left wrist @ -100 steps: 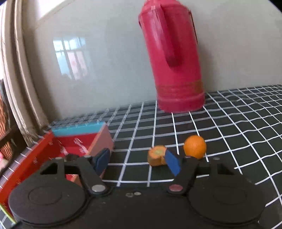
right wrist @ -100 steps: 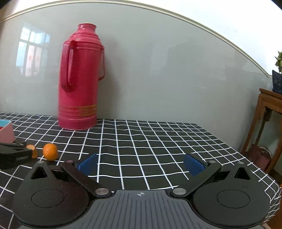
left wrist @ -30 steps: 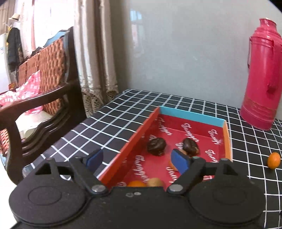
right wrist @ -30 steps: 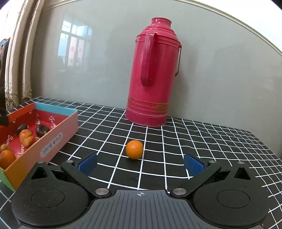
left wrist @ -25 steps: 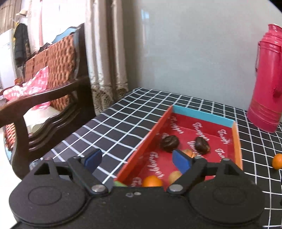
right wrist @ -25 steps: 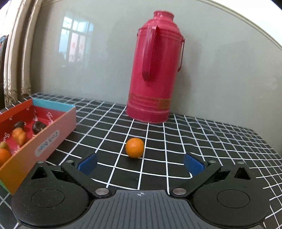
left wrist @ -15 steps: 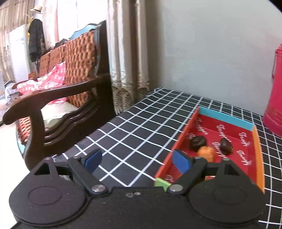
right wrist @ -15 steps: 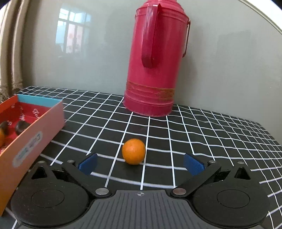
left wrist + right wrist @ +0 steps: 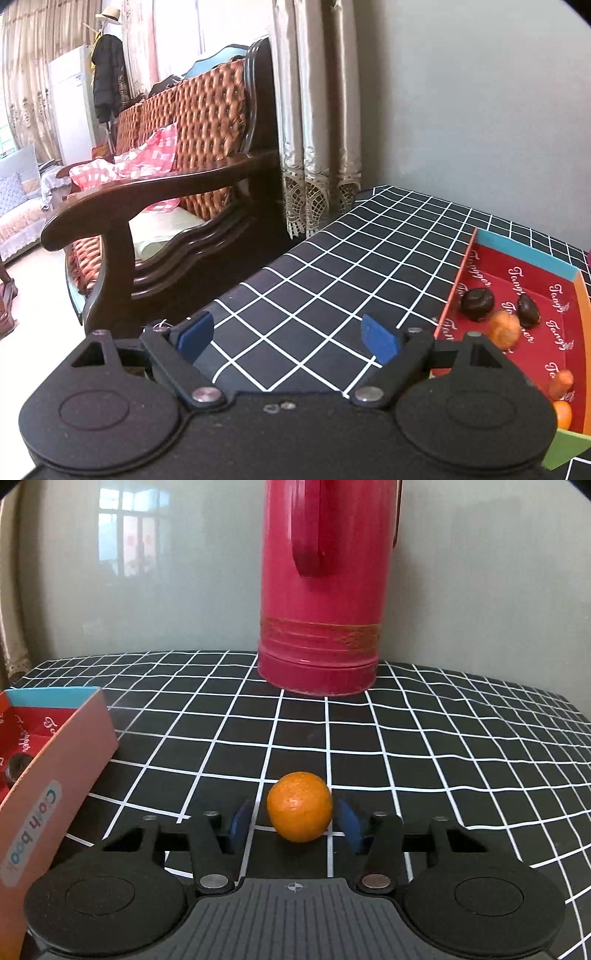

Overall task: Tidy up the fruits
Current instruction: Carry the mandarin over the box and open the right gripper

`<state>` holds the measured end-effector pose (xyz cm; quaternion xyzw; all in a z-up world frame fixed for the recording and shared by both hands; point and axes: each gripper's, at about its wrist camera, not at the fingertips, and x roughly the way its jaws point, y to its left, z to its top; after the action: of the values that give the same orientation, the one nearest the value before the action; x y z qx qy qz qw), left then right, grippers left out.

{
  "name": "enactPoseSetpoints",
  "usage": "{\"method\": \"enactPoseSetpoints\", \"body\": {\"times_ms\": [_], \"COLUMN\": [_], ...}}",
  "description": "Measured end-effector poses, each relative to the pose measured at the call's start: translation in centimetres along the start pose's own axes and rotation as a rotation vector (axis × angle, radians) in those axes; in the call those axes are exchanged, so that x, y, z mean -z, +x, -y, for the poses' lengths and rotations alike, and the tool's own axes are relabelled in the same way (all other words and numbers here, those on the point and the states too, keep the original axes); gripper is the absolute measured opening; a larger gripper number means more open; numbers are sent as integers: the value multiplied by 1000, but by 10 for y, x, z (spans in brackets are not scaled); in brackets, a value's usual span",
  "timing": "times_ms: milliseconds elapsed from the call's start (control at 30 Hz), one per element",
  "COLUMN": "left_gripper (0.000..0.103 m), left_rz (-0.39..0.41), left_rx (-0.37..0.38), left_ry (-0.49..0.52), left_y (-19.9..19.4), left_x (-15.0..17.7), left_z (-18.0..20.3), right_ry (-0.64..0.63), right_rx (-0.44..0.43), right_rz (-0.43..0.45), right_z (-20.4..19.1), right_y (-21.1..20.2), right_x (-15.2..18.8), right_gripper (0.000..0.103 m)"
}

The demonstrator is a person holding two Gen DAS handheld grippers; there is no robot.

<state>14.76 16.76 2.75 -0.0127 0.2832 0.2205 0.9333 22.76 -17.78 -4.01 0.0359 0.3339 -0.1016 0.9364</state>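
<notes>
Our right gripper point(image 9: 293, 825) brackets the orange point(image 9: 299, 805) on the checked tablecloth point(image 9: 424, 746), pads not yet pinching, while our left gripper point(image 9: 286, 336) hangs spread beside the red box point(image 9: 554, 314).

Checked tablecloth point(image 9: 443, 738) carries thermos point(image 9: 319, 590), orange point(image 9: 299, 810) and box point(image 9: 59, 760).

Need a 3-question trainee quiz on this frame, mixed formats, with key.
1. True or false: the right gripper is empty and far from any fruit.
2. The orange on the table sits: A) in the box, B) between the right gripper's fingers, C) behind the thermos.
3. Fill in: the left gripper is ____, holding nothing.

Key: 1 false; 2 B; 3 open.
</notes>
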Motion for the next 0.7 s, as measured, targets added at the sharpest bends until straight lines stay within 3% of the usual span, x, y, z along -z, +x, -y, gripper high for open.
{"method": "enactPoseSetpoints", "body": {"times_ms": [67, 300, 433, 700], "left_gripper": [80, 81, 81, 83], "left_rz": [4, 5, 6, 2], "left_rx": [-4, -17, -25, -44], "left_ry": [1, -1, -1, 0], "left_y": [-1, -2, -2, 0], "left_x": [0, 1, 2, 2], "left_z": [-1, -2, -4, -11], "right_ry": [-15, -28, -65, -123], "right_rx": [11, -1, -23, -167], "right_rz": [8, 18, 67, 160], "right_z": [-4, -11, -22, -52], "right_y": [-1, -6, -19, -54], "right_x": [0, 1, 0, -1], "right_gripper": [36, 35, 35, 35]}}
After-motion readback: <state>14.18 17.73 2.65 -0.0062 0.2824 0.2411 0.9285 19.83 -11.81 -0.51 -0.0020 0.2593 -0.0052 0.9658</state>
